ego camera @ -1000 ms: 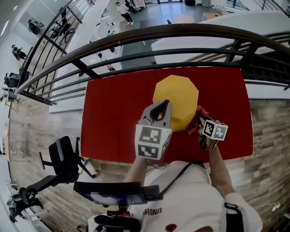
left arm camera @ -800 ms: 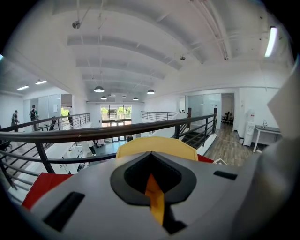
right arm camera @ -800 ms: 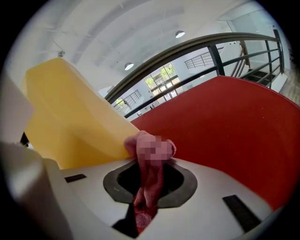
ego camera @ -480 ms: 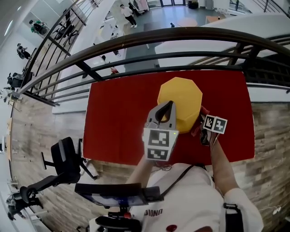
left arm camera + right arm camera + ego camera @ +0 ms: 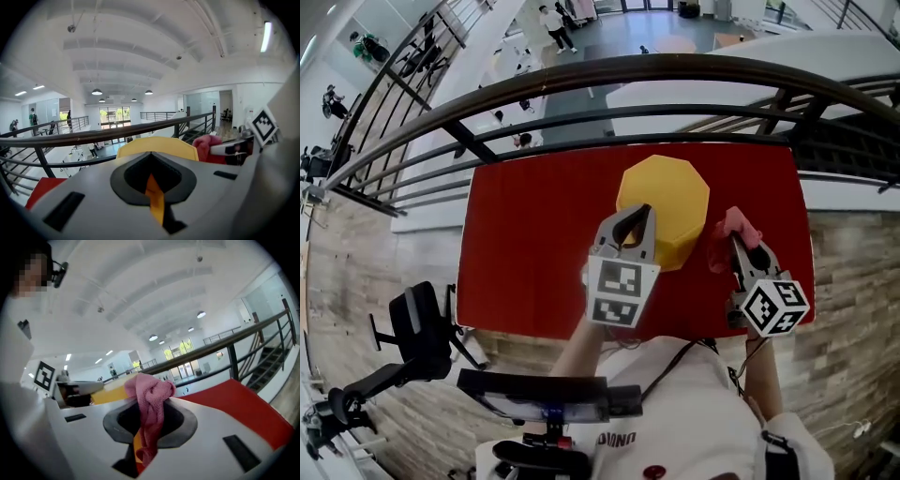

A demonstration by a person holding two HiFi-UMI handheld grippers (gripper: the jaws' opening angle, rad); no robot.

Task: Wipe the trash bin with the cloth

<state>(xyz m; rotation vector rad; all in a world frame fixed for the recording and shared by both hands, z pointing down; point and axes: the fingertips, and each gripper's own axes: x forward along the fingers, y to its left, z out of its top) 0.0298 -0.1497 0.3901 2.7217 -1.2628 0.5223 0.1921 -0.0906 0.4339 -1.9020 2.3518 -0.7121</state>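
A yellow, many-sided trash bin (image 5: 664, 206) stands on the red table (image 5: 534, 244). My left gripper (image 5: 630, 225) is shut, empty, over the bin's near left edge; the bin's top (image 5: 157, 145) shows past its jaws. My right gripper (image 5: 733, 236) sits just right of the bin, shut on a pink cloth (image 5: 727, 229). The cloth (image 5: 150, 408) bunches up between those jaws, with the bin (image 5: 110, 392) to its left. Whether the cloth touches the bin I cannot tell.
A dark metal railing (image 5: 609, 89) runs along the table's far side, with a lower floor beyond it. A black stand with a screen (image 5: 534, 398) is at the near side, by the person's body. Wooden floor (image 5: 384, 272) lies to the left and right.
My right gripper has swung out to the right and nearer to me, away from the bin's side, with the pink cloth in it. The left gripper has stayed over the bin.
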